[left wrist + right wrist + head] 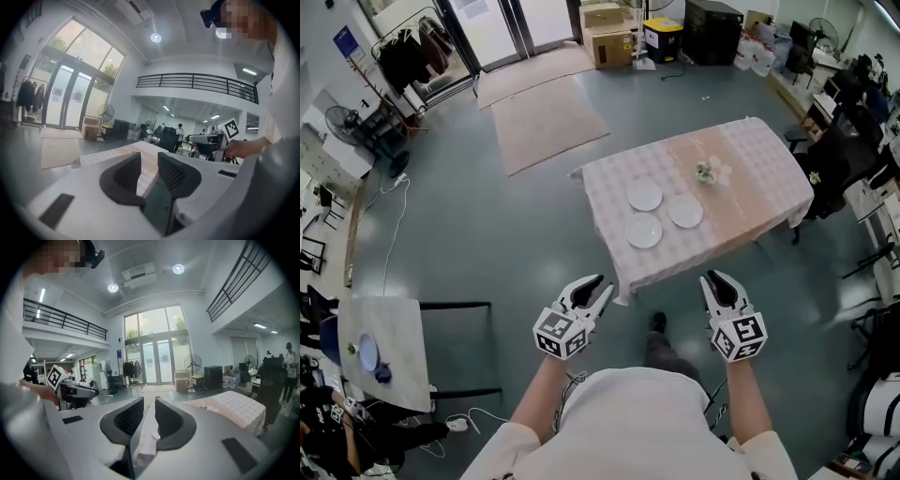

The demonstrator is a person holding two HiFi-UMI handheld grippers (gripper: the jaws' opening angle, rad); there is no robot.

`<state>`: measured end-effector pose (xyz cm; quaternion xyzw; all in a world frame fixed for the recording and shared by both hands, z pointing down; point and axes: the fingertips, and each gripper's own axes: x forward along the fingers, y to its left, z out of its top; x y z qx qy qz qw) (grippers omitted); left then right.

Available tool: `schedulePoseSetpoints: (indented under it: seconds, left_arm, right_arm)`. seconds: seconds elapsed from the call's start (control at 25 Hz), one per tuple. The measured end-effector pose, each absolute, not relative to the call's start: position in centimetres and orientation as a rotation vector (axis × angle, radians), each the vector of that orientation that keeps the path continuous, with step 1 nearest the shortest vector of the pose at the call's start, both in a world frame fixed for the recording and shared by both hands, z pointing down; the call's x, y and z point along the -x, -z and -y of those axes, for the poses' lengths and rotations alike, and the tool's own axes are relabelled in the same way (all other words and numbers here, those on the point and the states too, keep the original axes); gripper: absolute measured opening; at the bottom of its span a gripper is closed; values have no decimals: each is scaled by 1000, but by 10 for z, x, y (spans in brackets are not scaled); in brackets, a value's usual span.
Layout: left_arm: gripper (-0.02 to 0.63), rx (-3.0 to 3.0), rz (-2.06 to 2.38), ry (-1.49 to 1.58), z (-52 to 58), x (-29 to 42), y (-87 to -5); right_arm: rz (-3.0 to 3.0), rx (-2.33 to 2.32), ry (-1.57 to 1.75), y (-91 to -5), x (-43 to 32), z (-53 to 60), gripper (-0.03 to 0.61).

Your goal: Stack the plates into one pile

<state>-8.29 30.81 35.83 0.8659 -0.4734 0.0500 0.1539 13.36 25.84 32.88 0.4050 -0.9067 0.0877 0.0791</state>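
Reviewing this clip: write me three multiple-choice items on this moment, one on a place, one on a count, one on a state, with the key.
1. Where do the plates lie?
A) on the floor mat
B) on the table
C) on the boxes

2. How many plates are there on that table?
A) two
B) five
C) three

3. The left gripper and right gripper are:
A) open and empty
B) each shut on a plate
C) together shut on one plate

Key:
1 B, the head view shows them on the checked cloth.
2 C, three white plates lie apart, none stacked.
3 A, each gripper view shows its fingers apart with nothing between them.
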Motion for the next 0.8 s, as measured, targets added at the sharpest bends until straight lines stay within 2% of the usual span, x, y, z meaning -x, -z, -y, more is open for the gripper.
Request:
schedulePoseSetpoints:
  seconds: [0.48, 0.8]
  left_arm:
    - [117, -2390, 1423, -148, -150, 68, -367]
    - [117, -2365, 1403, -173, -83, 72, -374]
  right_arm:
    - [2723, -995, -326, -354, -128, -78, 91]
    - [2698, -946, -405, -377, -112, -17, 87]
